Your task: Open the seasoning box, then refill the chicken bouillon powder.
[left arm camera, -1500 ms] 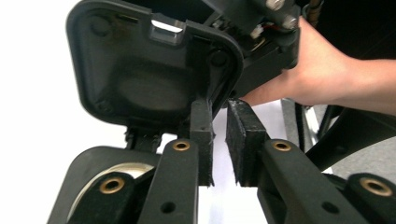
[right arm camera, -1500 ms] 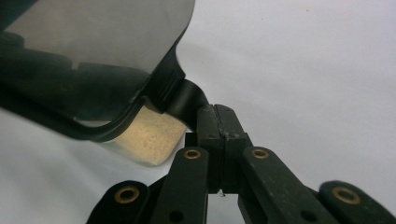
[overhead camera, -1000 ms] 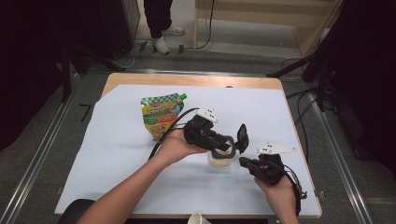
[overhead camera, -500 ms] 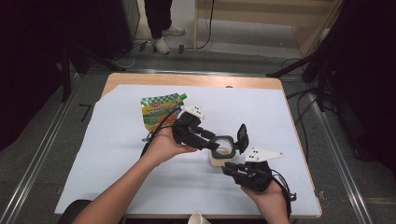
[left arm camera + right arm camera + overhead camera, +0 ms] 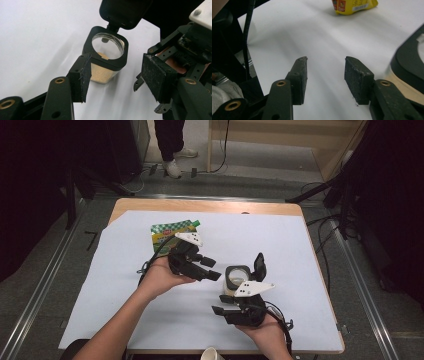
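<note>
Two grippers hovered with jaws spread. A square clear jar of tan powder with its black flip lid up (image 5: 107,60) stood just beyond the left gripper (image 5: 120,75) jaws. Right gripper (image 5: 325,80) jaws held nothing.

Open-lidded jar (image 5: 107,58) of tan powder, perhaps spice, between parted left tool (image 5: 120,77) jaws

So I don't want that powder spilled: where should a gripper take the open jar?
Probably the jar by its clear lower body, jaws closing horizontally on two opposite flat sides under the black collar. It stands upright with the flip lid hinged open behind, so come in from the side away from that hinge and keep it level.
</note>
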